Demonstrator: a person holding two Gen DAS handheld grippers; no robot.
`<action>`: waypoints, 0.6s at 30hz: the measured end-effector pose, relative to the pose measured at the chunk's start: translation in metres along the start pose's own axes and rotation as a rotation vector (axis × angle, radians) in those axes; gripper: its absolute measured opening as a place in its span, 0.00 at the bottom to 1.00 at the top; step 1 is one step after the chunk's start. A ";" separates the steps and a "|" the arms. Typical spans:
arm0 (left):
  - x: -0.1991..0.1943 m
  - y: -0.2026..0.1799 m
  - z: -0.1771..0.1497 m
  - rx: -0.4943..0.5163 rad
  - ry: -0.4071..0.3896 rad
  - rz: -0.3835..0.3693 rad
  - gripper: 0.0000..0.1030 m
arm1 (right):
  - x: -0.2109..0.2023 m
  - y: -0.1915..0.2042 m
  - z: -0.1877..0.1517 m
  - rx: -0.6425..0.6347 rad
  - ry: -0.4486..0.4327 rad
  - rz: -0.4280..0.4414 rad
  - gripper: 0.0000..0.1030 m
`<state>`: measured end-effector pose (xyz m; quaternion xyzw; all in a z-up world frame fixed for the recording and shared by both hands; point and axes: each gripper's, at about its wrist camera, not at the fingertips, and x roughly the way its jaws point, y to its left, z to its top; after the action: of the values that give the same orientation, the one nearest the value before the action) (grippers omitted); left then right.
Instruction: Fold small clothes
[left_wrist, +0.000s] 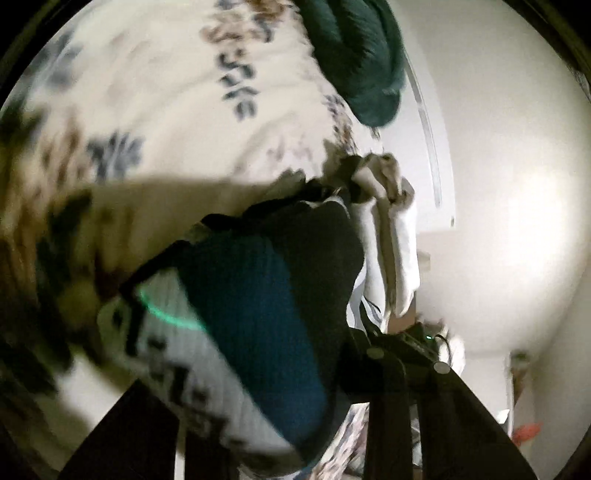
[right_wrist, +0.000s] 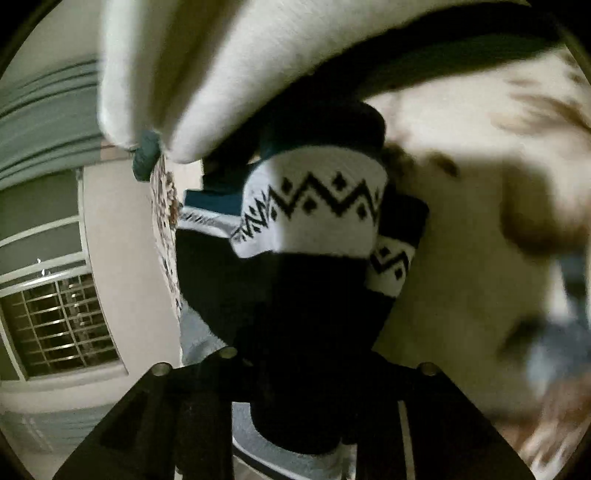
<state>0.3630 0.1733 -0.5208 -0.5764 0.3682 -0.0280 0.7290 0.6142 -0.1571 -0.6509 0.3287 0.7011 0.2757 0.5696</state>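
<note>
Socks are the job here, and one knitted sock (right_wrist: 314, 221) with a white band, a black zigzag and dark blue and black parts hangs between both claws. It is lifted off the cream bed cover (left_wrist: 147, 74) with blue and brown flowers, so it can be pulled straight before folding.

Seen from the right wrist, the right claw (right_wrist: 303, 387) has its two black fingers pinched on the dark end of the sock. The cloth fills the gap between them, so this looks like a firm hold.

Seen from the left wrist, the left claw (left_wrist: 273, 424) has the same sock (left_wrist: 258, 295) bunched between its fingers, and it seems to grip it, but the picture is blurry there.

Beside the sock, toward the wall, a white cloth (left_wrist: 399, 251) hangs. Past the sock, at the far edge of the bed cover, lies a dark green knitted piece (left_wrist: 354, 55), waiting its turn.
</note>
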 end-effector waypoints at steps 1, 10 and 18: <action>-0.004 -0.005 0.008 0.027 0.029 0.004 0.28 | -0.007 0.002 -0.013 0.012 -0.024 -0.003 0.21; -0.018 -0.026 0.000 0.255 0.334 0.120 0.31 | -0.090 -0.005 -0.180 0.150 -0.196 -0.031 0.18; -0.011 0.019 -0.058 0.348 0.320 0.338 0.53 | -0.060 -0.072 -0.249 0.291 -0.159 -0.143 0.31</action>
<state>0.3144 0.1375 -0.5356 -0.3614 0.5588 -0.0596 0.7440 0.3677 -0.2521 -0.6185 0.3778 0.7077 0.1035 0.5880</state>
